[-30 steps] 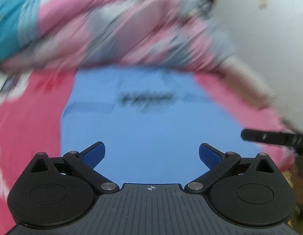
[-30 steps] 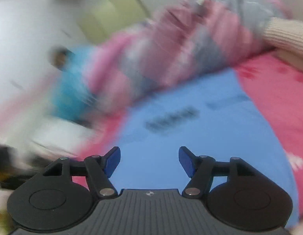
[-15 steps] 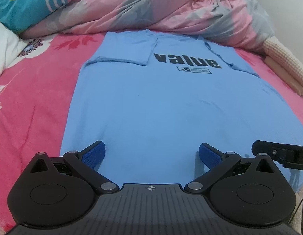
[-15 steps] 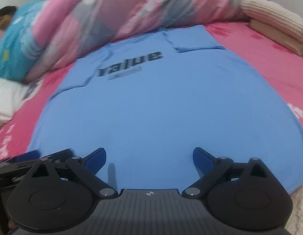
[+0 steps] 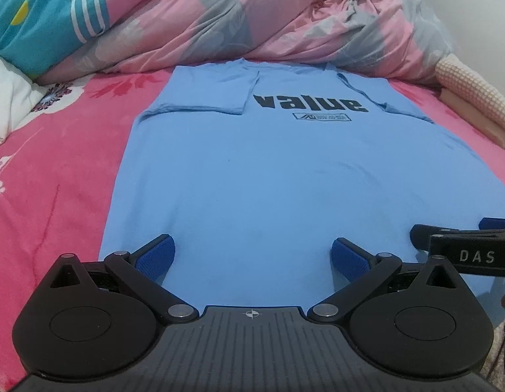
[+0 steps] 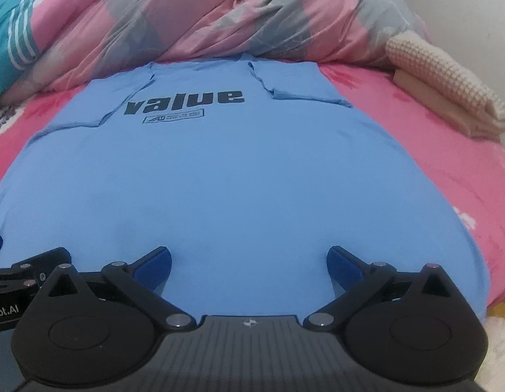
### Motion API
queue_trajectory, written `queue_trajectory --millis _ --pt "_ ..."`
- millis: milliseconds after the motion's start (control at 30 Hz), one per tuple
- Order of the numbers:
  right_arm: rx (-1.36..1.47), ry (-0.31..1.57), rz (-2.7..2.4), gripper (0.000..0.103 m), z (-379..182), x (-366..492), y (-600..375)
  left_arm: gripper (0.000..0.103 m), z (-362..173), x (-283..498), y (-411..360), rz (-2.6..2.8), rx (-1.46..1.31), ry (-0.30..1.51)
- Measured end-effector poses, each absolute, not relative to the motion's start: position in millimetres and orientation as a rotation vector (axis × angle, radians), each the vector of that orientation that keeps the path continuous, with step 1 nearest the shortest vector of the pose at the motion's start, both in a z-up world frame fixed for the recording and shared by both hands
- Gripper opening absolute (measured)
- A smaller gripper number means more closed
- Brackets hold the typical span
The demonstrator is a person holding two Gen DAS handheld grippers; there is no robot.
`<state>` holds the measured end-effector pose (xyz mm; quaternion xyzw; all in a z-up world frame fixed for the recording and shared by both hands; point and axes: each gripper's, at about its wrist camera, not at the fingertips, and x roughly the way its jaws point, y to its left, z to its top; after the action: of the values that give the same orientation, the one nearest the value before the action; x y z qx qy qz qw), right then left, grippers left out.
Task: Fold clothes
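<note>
One light-blue cotton T-shirt [image 5: 285, 176] printed "value", one pink floral bedsheet [image 5: 56, 176], one pink-and-grey quilt [image 5: 252, 16], one cream knitted garment [image 6: 448, 75], one white pillow [image 5: 7, 104], two black grippers with blue pads [image 5: 252, 254] [image 6: 249, 261]

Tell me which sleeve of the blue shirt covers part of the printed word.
The sleeve on the left in the left wrist view. Folded inward, its edge reaches the "v" of "value". The other sleeve lies clear of the letters.

smooth matt cloth t-shirt [image 5: 285, 176]; fuzzy sheet [image 5: 56, 179]; knobbly knit [image 6: 448, 75].
</note>
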<state>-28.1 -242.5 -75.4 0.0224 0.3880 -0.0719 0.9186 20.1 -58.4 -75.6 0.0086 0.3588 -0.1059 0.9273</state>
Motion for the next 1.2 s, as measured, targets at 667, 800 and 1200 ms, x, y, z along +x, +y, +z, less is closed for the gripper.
queue_trajectory --millis 667,800,1200 --pt "0.077 0.772 -0.197 0.103 -76 -33 -239 0.103 -73 19 -39 -0.279 -0.106 0.719" --pt "0.074 0.749 -0.169 0.103 -76 -38 -242 0.103 -73 20 -40 -0.268 -0.111 0.717" --pt "0.095 0.711 -0.073 0.103 -77 -47 -254 0.103 -74 21 -53 -0.195 -0.051 0.722"
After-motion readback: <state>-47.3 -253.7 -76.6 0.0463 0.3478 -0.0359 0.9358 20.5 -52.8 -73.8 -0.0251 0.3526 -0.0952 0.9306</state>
